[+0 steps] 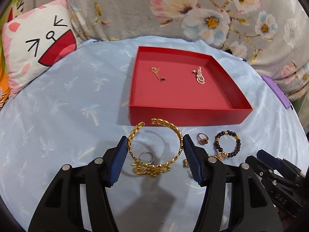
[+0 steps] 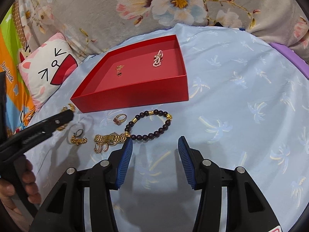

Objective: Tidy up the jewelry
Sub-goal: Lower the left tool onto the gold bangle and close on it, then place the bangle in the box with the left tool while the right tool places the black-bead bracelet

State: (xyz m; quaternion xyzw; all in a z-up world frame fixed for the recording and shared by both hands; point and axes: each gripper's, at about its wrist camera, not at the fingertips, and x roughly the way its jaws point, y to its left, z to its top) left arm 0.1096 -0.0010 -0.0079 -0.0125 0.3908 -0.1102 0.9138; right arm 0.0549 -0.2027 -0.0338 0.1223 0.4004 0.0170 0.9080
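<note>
Left claw (image 1: 155, 145) clamping gold bangle (image 1: 154, 133) beside red tray (image 1: 185, 116) edge, right claw (image 2: 155, 147) spread, unloaded.

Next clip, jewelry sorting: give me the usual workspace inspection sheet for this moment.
Surface: light blue cloth with a palm print.
Job's things: red box holding a gold chain and a pearl piece; gold bangle, bead bracelet, ring, gold watch outside on the cloth.
Clutter: cat cushion.
Grippers: left tongs pressed against the bangle's sides; right tongs open, holding nothing.
Cables: nothing seen.
Surroundings: floral blanket.
</note>
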